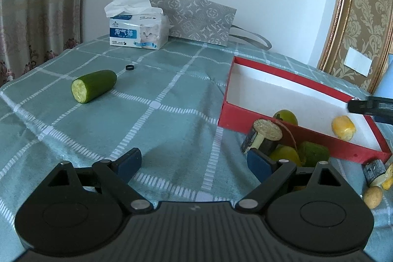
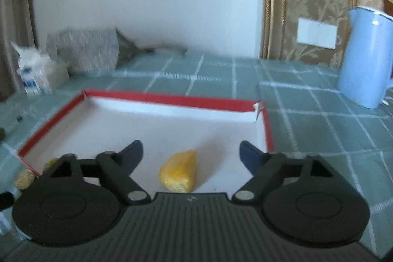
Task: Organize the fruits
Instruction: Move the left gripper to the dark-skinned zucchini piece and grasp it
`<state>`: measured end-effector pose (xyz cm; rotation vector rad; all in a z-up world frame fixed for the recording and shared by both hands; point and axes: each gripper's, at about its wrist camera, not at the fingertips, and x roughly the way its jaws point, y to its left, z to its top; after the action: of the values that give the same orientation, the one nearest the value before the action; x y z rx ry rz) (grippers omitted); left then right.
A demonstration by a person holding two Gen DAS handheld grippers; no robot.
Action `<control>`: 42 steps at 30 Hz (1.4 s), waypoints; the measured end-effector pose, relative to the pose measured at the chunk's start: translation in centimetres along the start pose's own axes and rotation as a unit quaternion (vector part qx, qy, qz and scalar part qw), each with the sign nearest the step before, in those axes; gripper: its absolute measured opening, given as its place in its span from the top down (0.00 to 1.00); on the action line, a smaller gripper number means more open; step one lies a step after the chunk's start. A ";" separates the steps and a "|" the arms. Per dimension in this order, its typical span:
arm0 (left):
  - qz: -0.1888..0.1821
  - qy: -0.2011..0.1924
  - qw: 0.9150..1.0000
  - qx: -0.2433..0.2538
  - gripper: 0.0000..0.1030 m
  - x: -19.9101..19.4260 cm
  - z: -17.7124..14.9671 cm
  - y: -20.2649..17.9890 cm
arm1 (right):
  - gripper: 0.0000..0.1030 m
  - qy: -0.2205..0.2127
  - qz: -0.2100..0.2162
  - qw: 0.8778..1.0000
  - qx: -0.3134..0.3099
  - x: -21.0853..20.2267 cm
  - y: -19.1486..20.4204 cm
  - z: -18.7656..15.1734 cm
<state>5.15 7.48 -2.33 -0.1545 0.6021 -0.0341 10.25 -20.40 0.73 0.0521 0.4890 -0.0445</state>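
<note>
While the left wrist view is taken first, the left gripper [image 1: 194, 161] is seen with its jaws wide apart over bare green checked tablecloth [image 1: 159, 119], nothing between them. A cut cucumber piece [image 1: 94, 86] lies far left on the cloth, with a small black ring [image 1: 129, 67] just beyond it. A tissue pack [image 1: 138, 32] and a grey patterned bag [image 1: 196, 19] are noted at the far edge, by the wall. A red box [image 1: 245, 118] with a white floor sits to the right; a yellow fruit piece [image 1: 343, 127] and a green fruit [image 1: 286, 116] lie inside it. Just outside its near wall, an eggplant piece [image 1: 264, 136] and further green fruits [image 1: 313, 152] are clustered beside the right fingertip. A small potato [image 1: 372, 197] is seen near right. In the right wrist view, which is somewhat blurred, the right gripper [image 2: 191, 156] is recorded with jaws spread wide over the red box [image 2: 172, 98]; the yellow fruit piece [image 2: 179, 171] rests on the box floor between the fingers, untouched by either. A light blue jug [image 2: 363, 58] stands far right on the cloth.
</note>
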 end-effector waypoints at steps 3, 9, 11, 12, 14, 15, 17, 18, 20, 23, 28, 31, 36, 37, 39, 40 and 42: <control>0.001 -0.001 1.000 -0.003 0.09 0.0 0.0 0.1 | 0.02 -0.033 0.013 0.999 0.028 -2.8 -1.0 -1.1; 0.002 -0.002 1.000 -0.004 0.09 -0.1 0.0 0.2 | 0.00 -0.067 0.015 0.997 0.048 -8.1 -2.6 -3.8; 0.002 -0.002 1.000 -0.004 0.09 -0.1 0.0 0.2 | 0.00 -0.076 0.002 0.996 0.038 -9.7 -2.5 -5.5; 0.003 -0.002 1.000 -0.004 0.09 -0.1 -0.1 0.2 | 0.00 -0.082 -0.008 0.996 0.035 -10.5 -2.5 -6.4; 0.003 -0.002 1.000 -0.002 0.09 -0.1 -0.1 0.2 | 0.00 -0.093 -0.022 0.995 0.032 -11.8 -2.6 -7.7; 0.003 -0.002 1.000 -0.001 0.09 -0.1 -0.1 0.2 | 0.00 -0.099 -0.032 0.994 0.034 -12.5 -2.8 -8.3; 0.003 -0.004 1.000 -0.002 0.09 -0.2 -0.1 0.2 | 0.00 -0.106 -0.038 0.993 0.037 -13.1 -3.0 -8.9; 0.000 -0.005 1.000 -0.002 0.09 -0.3 -0.1 0.2 | 0.00 -0.104 -0.037 0.993 0.039 -13.4 -3.1 -9.2; -0.004 -0.011 1.000 0.000 0.09 -0.7 -0.3 0.1 | 0.00 -0.086 -0.039 0.995 0.037 -13.0 -2.9 -9.7; -0.020 -0.026 0.999 0.011 0.09 -1.8 -0.8 -0.2 | 0.00 -0.077 -0.034 0.996 0.038 -13.1 -3.2 -9.9; -0.031 -0.025 0.998 0.043 0.09 -2.8 -1.3 -1.6 | 0.00 -0.057 -0.022 0.996 0.060 -12.7 -3.7 -10.1; -0.026 -0.036 0.997 0.069 0.09 -3.3 -1.4 -2.8 | 0.00 -0.055 -0.024 0.995 0.076 -12.7 -4.2 -10.3; 0.010 -0.057 0.992 0.117 0.09 -3.4 -1.0 -4.3 | 0.00 -0.061 -0.022 0.994 0.088 -13.0 -4.5 -10.5; 0.013 -0.055 0.991 0.122 0.09 -3.1 -0.8 -4.5 | 0.00 -0.060 -0.021 0.994 0.087 -13.0 -4.5 -10.5; 0.004 -0.047 0.991 0.128 0.09 -2.7 -0.4 -4.8 | 0.00 -0.060 -0.021 0.994 0.086 -13.0 -4.5 -10.5; -0.002 -0.045 0.991 0.128 0.09 -2.6 -0.3 -4.9 | 0.00 -0.060 -0.021 0.994 0.085 -12.9 -4.4 -10.5; -0.011 -0.035 0.991 0.131 0.09 -2.1 0.0 -5.2 | 0.00 -0.061 -0.022 0.994 0.083 -13.0 -4.4 -10.5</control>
<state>3.49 2.54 -0.41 0.0934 0.5206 -0.1273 -6.35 -23.71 -2.56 0.2002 0.3634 -0.1311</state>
